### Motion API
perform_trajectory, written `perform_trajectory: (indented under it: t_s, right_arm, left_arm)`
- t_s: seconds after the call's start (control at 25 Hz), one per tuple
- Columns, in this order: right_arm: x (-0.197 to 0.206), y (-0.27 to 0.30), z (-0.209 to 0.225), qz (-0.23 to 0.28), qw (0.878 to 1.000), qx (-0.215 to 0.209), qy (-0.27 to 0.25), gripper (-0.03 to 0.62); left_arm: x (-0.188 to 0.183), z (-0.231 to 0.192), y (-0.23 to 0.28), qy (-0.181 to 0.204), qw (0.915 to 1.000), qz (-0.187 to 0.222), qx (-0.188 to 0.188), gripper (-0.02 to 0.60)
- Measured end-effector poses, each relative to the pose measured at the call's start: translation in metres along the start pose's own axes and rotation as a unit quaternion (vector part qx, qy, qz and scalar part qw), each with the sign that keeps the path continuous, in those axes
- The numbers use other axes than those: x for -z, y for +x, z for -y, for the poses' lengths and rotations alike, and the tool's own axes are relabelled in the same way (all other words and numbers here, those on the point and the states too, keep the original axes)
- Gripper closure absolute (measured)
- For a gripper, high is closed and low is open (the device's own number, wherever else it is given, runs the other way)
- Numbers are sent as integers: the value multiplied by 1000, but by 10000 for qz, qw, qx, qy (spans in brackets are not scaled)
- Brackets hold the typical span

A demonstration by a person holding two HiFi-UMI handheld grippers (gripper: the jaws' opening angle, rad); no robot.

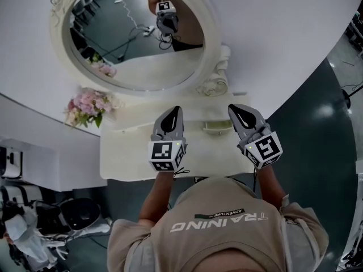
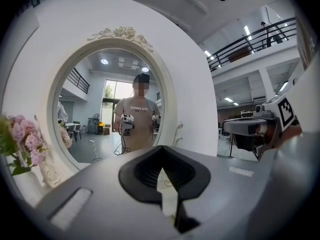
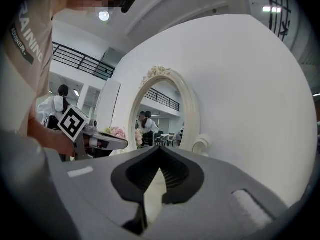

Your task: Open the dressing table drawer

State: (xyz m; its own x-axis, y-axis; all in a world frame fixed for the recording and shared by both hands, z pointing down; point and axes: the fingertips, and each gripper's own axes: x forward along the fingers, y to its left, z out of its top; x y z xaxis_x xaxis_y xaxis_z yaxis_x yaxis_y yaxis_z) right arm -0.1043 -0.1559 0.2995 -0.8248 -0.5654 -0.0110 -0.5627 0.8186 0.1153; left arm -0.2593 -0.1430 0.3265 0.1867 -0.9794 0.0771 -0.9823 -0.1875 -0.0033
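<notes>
The cream dressing table stands against the white wall under an oval mirror. Its drawer front is hidden below the tabletop's near edge. My left gripper hovers over the middle of the tabletop, shut with nothing between its jaws. My right gripper is level with it a little to the right, shut and empty too. In the left gripper view the jaws meet in front of the mirror. The right gripper view shows the closed jaws pointing at the mirror frame.
A pink flower bouquet stands at the table's left back corner. A small cream dish lies on the tabletop between the grippers' tips. Chairs and equipment crowd the floor at the lower left. Dark floor lies to the right.
</notes>
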Motion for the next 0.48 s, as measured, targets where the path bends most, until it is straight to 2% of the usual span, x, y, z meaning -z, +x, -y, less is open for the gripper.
perform_trajectory:
  t_s: [0.28,0.48]
  right_arm:
    - [1,-4,0,-5,10000,8,-37,592]
    - [8,-9,-3,-118,9999,6,70,592]
  left_arm:
    - [5,-5,-5,-65,9999,-22,-105,563]
    - [18,5,-7,-188,9996,-212,55,563]
